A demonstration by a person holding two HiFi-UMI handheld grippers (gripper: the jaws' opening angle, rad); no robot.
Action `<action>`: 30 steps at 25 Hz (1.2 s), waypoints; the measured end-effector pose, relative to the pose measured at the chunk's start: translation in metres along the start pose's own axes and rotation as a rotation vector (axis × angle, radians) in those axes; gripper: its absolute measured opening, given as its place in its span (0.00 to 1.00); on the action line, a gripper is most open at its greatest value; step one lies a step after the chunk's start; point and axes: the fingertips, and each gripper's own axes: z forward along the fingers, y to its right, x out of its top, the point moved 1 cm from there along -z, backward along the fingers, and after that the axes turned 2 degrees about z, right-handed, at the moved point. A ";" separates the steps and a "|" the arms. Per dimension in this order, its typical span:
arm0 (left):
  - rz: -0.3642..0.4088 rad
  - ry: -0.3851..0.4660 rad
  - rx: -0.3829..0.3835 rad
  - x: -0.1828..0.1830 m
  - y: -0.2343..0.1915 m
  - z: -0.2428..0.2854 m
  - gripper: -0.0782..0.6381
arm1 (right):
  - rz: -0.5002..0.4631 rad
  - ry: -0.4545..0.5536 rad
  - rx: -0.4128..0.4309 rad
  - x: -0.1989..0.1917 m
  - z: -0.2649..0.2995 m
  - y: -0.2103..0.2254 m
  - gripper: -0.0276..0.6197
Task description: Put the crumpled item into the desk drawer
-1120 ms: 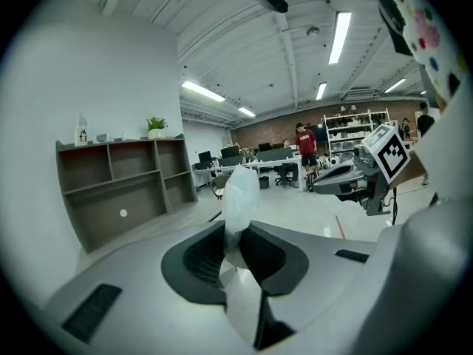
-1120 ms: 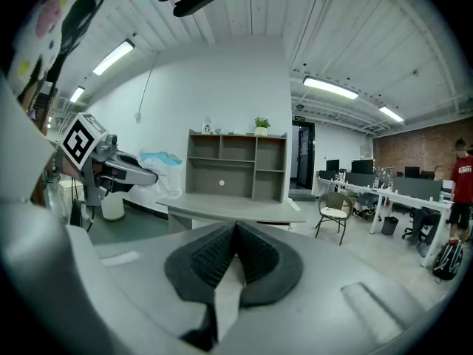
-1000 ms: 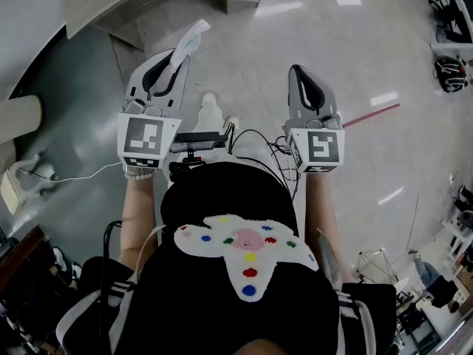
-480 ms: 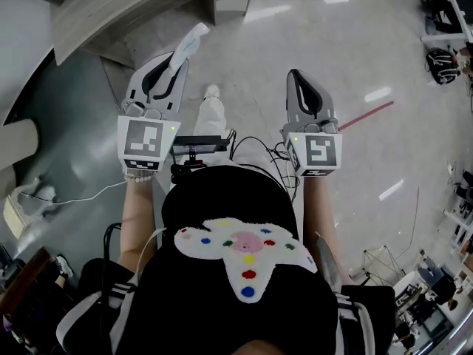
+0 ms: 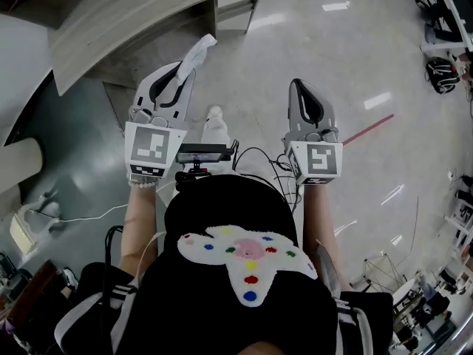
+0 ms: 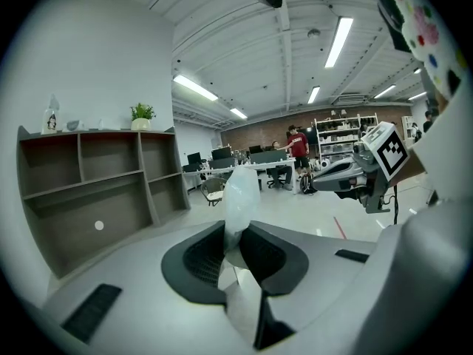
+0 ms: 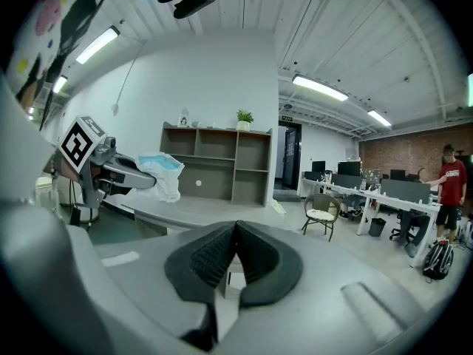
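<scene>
The crumpled item (image 5: 198, 52) is a white and pale blue wad sticking out past my left gripper (image 5: 181, 69), which is shut on it. In the left gripper view the crumpled item (image 6: 240, 198) rises from between the closed pads of the left gripper (image 6: 235, 251). My right gripper (image 5: 299, 86) is shut with nothing in it, level with the left one over the floor; the right gripper (image 7: 235, 254) shows pads pressed together. The grey desk (image 5: 148, 6) curves across the top left, just beyond the left gripper. No drawer can be made out.
A pedestal (image 5: 236, 9) stands under the desk edge. Grey open shelves (image 7: 222, 165) line the wall behind the desk. The person's shoe (image 5: 216, 128) and cables are below the grippers. Chair (image 7: 321, 213), office desks and a standing person (image 7: 449, 187) are far off.
Both grippers have drifted slightly forward and the desk edge has come further into the head view. The left gripper still holds the crumpled item; the right stays shut.
</scene>
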 end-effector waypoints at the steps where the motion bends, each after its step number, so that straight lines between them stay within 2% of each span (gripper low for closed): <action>1: 0.003 -0.001 -0.006 0.002 -0.004 0.006 0.19 | 0.002 -0.001 -0.003 0.002 0.006 0.002 0.06; 7: 0.011 0.006 -0.036 0.013 -0.058 0.066 0.19 | 0.012 -0.009 -0.026 0.018 0.077 0.021 0.06; 14: -0.001 0.006 -0.046 0.018 -0.104 0.106 0.19 | 0.019 -0.026 -0.050 0.030 0.129 0.033 0.06; 22: -0.005 -0.014 -0.073 -0.002 -0.140 0.139 0.19 | 0.028 -0.047 -0.060 0.026 0.178 0.031 0.06; 30: -0.014 -0.025 -0.084 -0.013 -0.149 0.158 0.19 | 0.035 -0.071 -0.070 0.018 0.196 0.035 0.06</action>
